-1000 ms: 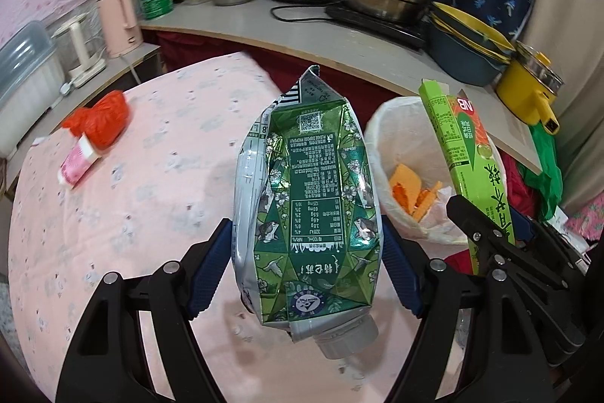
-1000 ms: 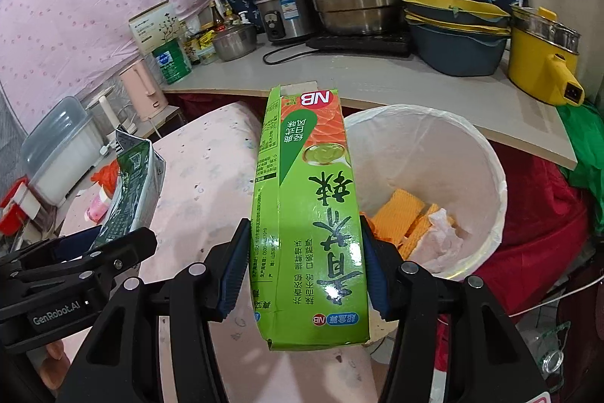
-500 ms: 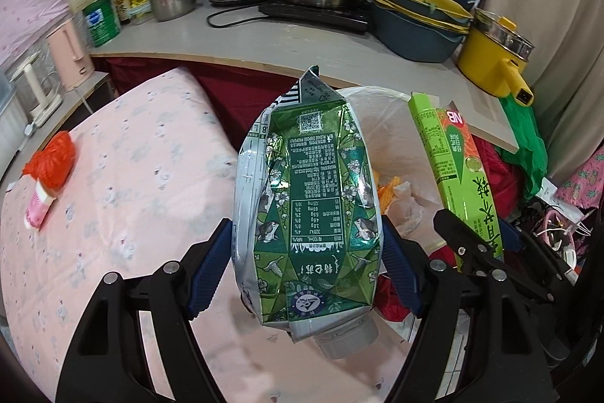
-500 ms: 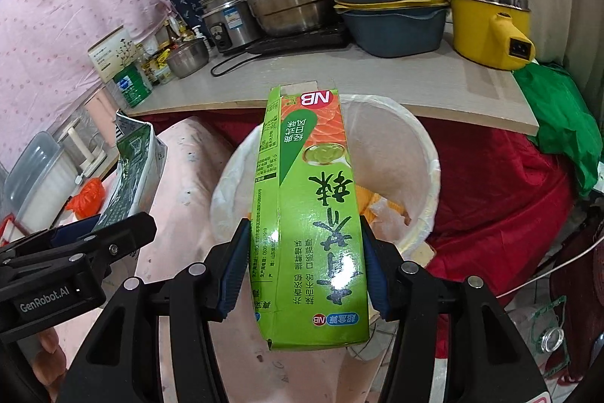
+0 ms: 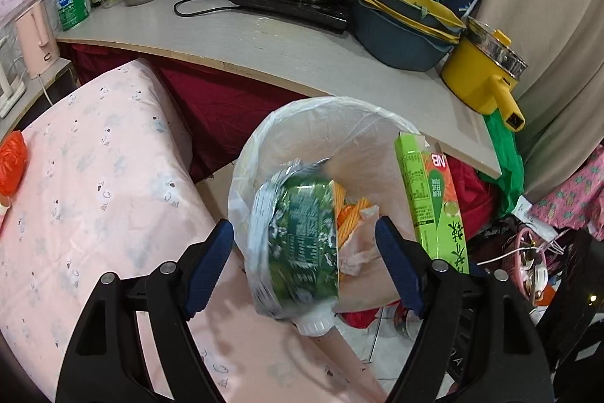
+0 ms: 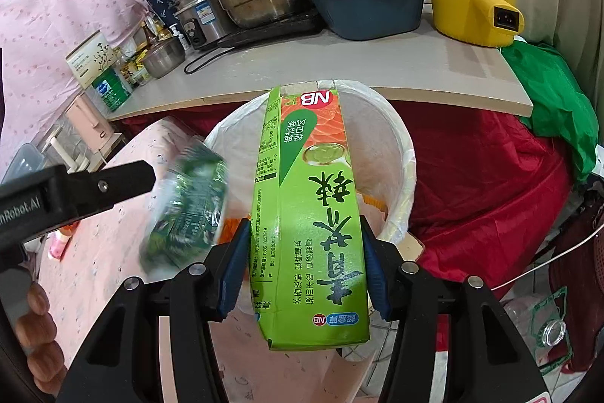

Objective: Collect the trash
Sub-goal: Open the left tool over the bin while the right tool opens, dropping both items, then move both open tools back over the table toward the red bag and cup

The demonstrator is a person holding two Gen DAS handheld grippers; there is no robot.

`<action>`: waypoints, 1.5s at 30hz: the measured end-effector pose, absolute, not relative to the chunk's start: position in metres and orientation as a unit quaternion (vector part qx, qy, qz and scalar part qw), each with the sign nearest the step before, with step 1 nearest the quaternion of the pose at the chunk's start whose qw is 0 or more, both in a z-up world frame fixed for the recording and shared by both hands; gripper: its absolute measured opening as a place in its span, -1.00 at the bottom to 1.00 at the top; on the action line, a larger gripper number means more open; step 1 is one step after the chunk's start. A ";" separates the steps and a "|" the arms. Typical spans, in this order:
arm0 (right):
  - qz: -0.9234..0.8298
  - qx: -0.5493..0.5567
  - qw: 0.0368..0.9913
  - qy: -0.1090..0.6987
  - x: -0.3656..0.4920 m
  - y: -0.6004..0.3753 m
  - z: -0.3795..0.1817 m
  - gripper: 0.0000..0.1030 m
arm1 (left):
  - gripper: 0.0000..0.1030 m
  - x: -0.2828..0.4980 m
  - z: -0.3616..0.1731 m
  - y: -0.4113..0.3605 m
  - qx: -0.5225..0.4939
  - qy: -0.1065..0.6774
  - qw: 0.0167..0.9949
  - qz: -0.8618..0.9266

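the white-lined trash bin [image 5: 302,123] stood on the floor between the pink-covered table [image 5: 94,176] and the counter [image 5: 264,40], the largest container in view; it held orange corrugated scraps [image 5: 349,214] and crumpled pale paper [image 5: 358,252], with much room judged left. above its mouth the left gripper [image 5: 304,265] stood wide, its pads clear of the dark green drink pouch [image 5: 302,237], which appeared blurred and tilted between the jaws, apparently dropping toward the liner. the pouch looked empty, so it was judged light, soft, crinkly and somewhat slick; its flat sides offered the best hold, while the white cap [image 5: 315,325] at its lower end was small and hard. the right gripper [image 6: 305,267] held the light green carton [image 6: 309,214] by its 2 narrow edges, low on the body, its far end reaching over the bin rim. the carton was judged light and moderately stiff cardboard, liable to crush under a hard squeeze, and it remained outside the bin.
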State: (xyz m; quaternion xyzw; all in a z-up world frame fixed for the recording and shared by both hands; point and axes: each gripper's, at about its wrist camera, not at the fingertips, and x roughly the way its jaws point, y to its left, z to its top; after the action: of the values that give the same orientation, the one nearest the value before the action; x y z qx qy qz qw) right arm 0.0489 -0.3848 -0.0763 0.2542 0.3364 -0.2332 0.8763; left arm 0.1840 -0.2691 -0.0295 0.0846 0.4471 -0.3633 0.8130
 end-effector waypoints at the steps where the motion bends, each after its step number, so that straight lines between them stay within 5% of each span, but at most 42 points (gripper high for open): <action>1: -0.232 0.254 0.876 0.337 0.051 -0.386 -0.077 0.01 | 0.43 0.186 -0.029 -0.268 0.082 0.447 0.813 -0.363; 24: -0.211 0.215 0.888 0.347 0.098 -0.356 -0.066 0.11 | 0.47 0.218 -0.036 -0.206 0.055 0.449 0.839 -0.303; 45: -0.113 0.138 0.922 0.343 0.159 -0.225 -0.014 0.12 | 0.47 0.244 -0.007 -0.047 -0.011 0.421 0.886 -0.194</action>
State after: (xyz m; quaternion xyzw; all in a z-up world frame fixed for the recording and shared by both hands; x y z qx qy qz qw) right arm 0.1588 -0.2246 -0.0138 0.1384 0.3434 -0.1126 0.9221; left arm 0.2445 -0.0470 -0.0073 -0.0108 0.4210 -0.1936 0.8861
